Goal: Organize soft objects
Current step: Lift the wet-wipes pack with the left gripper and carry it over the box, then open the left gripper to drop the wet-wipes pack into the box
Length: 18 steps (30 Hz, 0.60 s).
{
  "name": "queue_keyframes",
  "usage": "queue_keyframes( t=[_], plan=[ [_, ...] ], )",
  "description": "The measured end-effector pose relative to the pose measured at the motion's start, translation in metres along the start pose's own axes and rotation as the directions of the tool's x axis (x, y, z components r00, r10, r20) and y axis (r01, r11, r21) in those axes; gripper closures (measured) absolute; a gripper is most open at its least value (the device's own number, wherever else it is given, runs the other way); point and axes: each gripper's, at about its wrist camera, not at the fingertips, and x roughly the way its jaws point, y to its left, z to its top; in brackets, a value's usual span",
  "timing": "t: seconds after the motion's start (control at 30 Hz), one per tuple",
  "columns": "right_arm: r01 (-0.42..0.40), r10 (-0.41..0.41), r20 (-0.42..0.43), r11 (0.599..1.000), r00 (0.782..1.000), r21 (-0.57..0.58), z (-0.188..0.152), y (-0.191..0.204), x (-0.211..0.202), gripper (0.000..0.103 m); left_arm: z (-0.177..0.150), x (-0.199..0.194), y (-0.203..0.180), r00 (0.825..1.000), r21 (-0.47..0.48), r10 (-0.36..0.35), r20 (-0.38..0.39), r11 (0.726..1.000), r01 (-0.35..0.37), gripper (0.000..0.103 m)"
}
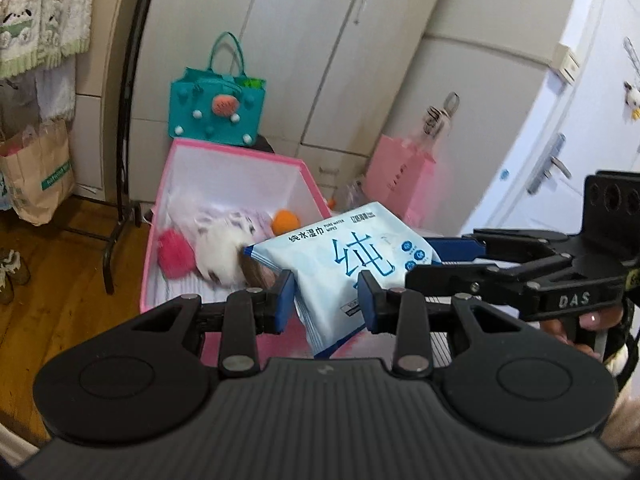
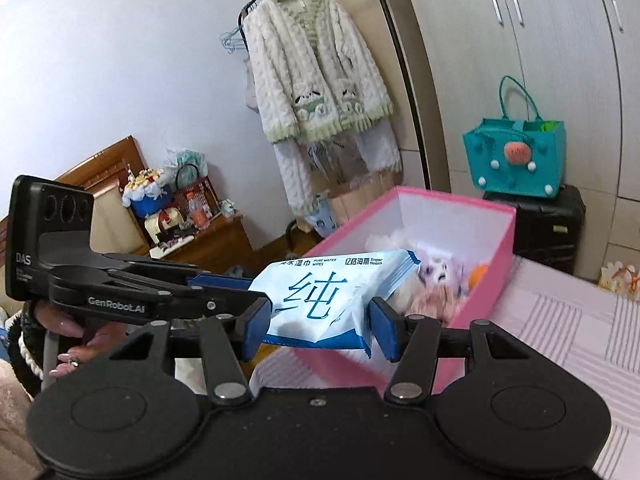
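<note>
A blue-and-white pack of wet wipes (image 1: 348, 264) is held over the near end of a pink box (image 1: 240, 152). My left gripper (image 1: 326, 300) is shut on its near end. My right gripper (image 2: 320, 326) is shut on its other side; it enters the left wrist view from the right (image 1: 444, 256). The pack also shows in the right wrist view (image 2: 320, 296), above the pink box (image 2: 508, 240). Inside the box lie a pink pompom (image 1: 176, 254), a white plush (image 1: 218, 252), an orange ball (image 1: 286, 221) and a purple-patterned soft toy (image 2: 438, 270).
A teal tote bag (image 1: 218, 108) stands behind the box on a black case (image 2: 548, 228). A pink paper bag (image 1: 400, 176) stands by the white cabinet (image 1: 304, 48). A clothes rack (image 1: 128, 120) holds a fluffy jacket (image 2: 316, 72). The box rests on a striped bedspread (image 2: 568, 344).
</note>
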Motion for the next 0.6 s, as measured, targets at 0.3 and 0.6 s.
queue_keyframes(
  t=[0.3,0.6],
  plan=[
    [0.100,-0.098,0.043,0.993,0.994,-0.066,0.030,-0.029,0.042,0.046,0.028,0.059,0.030,1.000,-0.038,-0.004,0.012,0.999,0.005,0.070],
    [0.172,-0.174,-0.011,0.980,0.985,-0.102,0.046,-0.064,0.097,0.082,0.043,0.119,0.075,0.998,-0.147,0.033,-0.049,0.988,-0.040,0.070]
  ],
)
